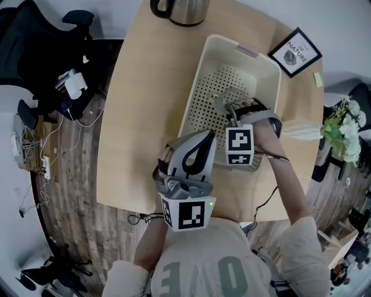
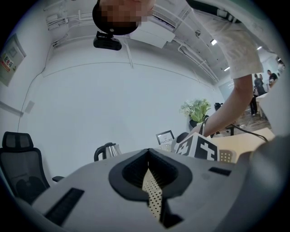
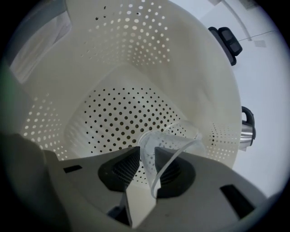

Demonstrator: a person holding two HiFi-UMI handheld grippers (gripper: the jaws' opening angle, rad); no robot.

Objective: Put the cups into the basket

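The cream perforated basket (image 1: 215, 42) stands on the round wooden table (image 1: 139, 116). My right gripper (image 1: 233, 109) reaches steeply down into it. In the right gripper view a clear plastic cup (image 3: 171, 137) lies on its side on the basket floor (image 3: 108, 108). Its rim sits between the jaws of the right gripper (image 3: 146, 155), which stand apart and do not squeeze it. My left gripper (image 1: 203, 139) hovers level at the basket's near wall, shut and empty. In the left gripper view its tips (image 2: 148, 152) meet, and a strip of basket (image 2: 154, 195) shows below them.
A steel kettle (image 1: 181, 8) stands at the table's far edge, also seen as the kettle (image 3: 247, 129) beyond the basket wall. A framed picture (image 1: 295, 51) and white flowers (image 1: 345, 130) are at the right. An office chair (image 1: 35, 35) and cables (image 1: 29, 133) occupy the floor at left.
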